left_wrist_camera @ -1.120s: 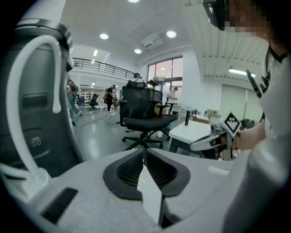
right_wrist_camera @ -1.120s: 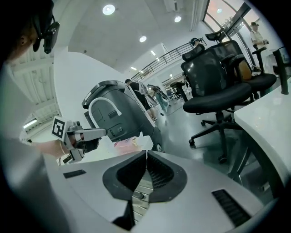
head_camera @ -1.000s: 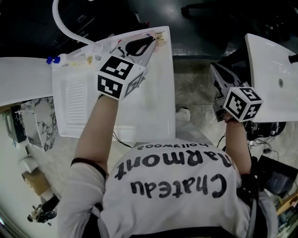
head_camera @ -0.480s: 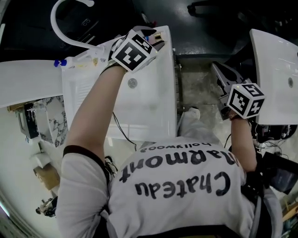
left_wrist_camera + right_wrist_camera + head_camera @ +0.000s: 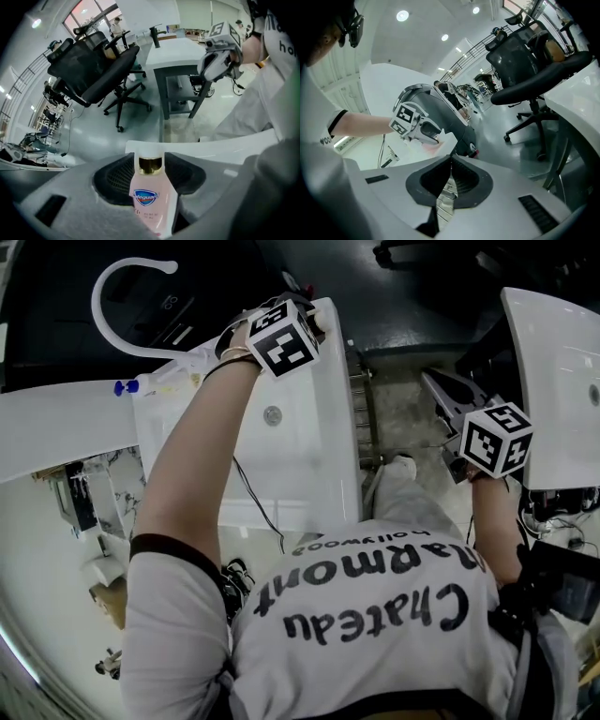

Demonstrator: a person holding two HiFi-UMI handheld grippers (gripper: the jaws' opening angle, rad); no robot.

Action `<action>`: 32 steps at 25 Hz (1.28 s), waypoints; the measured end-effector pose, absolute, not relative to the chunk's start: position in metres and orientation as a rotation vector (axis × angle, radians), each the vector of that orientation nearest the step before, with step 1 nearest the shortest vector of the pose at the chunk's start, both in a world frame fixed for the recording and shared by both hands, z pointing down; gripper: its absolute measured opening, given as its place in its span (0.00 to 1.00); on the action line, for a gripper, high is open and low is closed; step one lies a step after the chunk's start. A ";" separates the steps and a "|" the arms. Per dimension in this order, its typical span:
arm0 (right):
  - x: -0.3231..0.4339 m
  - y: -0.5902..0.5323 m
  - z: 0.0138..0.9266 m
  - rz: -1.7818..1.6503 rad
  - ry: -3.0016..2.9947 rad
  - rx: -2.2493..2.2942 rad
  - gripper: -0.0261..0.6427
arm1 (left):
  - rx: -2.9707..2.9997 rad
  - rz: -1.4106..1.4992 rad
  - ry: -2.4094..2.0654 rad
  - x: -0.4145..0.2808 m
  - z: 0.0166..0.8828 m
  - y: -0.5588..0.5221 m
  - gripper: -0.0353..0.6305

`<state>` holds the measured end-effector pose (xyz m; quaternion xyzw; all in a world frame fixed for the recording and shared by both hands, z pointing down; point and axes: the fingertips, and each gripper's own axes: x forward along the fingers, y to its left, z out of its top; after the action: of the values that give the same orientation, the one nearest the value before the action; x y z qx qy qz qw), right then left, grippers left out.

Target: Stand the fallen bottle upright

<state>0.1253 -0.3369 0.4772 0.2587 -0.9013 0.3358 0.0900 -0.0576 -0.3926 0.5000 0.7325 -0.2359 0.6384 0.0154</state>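
- Right gripper [image 5: 450, 161]: held low at the person's side, off the table. Jaws are pressed together with nothing in them.
- Table [image 5: 300, 465]: white top. The work is at its far corner.
- Left gripper [image 5: 150, 161]: pointing steeply down at that corner. Its jaws have just been opening and now stand wide, flanking the bottle [image 5: 149, 201] without clamping it.
- Bottle: pink body, gold collar, white pump head toward the table edge. It seems to lie on its side.
- Judgement: glossy plastic, likely light and slick, with walls that give under a squeeze. Grip the body just below the collar. Avoid the pump head, which may wobble or depress.
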 end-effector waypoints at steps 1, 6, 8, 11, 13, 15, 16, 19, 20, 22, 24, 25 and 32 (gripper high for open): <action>0.125 -0.335 0.478 1.004 -2.689 0.752 0.06 | 2.264 1.991 -0.699 -0.056 0.504 -0.392 0.36; 0.122 -0.329 0.482 0.961 -2.699 0.697 0.07 | 2.212 2.024 -0.610 -0.054 0.519 -0.392 0.36; 0.125 -0.327 0.484 0.928 -2.697 0.691 0.06 | 2.201 2.002 -0.610 -0.054 0.522 -0.393 0.36; 0.130 -0.328 0.486 0.940 -2.691 0.713 0.06 | 2.157 2.067 -0.634 -0.072 0.527 -0.403 0.36; 0.132 -0.329 0.488 0.972 -2.690 0.734 0.07 | 2.177 2.029 -0.623 -0.066 0.520 -0.403 0.36; 0.132 -0.329 0.491 0.994 -2.690 0.745 0.07 | 2.203 1.944 -0.588 -0.053 0.515 -0.400 0.36; 0.132 -0.330 0.492 0.998 -2.689 0.747 0.06 | 2.200 1.921 -0.574 -0.052 0.516 -0.398 0.35; 0.134 -0.331 0.496 0.998 -2.677 0.760 0.06 | 2.193 1.905 -0.548 -0.052 0.520 -0.395 0.35; 0.135 -0.333 0.496 0.998 -2.674 0.769 0.07 | 2.196 1.907 -0.545 -0.051 0.521 -0.395 0.35; 0.137 -0.337 0.495 1.000 -2.672 0.784 0.07 | 2.208 1.903 -0.543 -0.050 0.521 -0.394 0.35; 0.137 -0.339 0.493 1.004 -2.675 0.788 0.06 | 2.223 1.903 -0.560 -0.051 0.520 -0.393 0.35; 0.137 -0.340 0.491 1.016 -2.679 0.786 0.07 | 2.226 1.904 -0.570 -0.051 0.519 -0.393 0.35; 0.142 -0.343 0.474 1.089 -2.710 0.793 0.06 | 2.217 1.929 -0.582 -0.051 0.516 -0.394 0.34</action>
<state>0.1421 -0.3432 0.4742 0.2617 -0.8939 0.3593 0.0572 -0.0511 -0.3935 0.5160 0.7381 -0.1938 0.6422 0.0728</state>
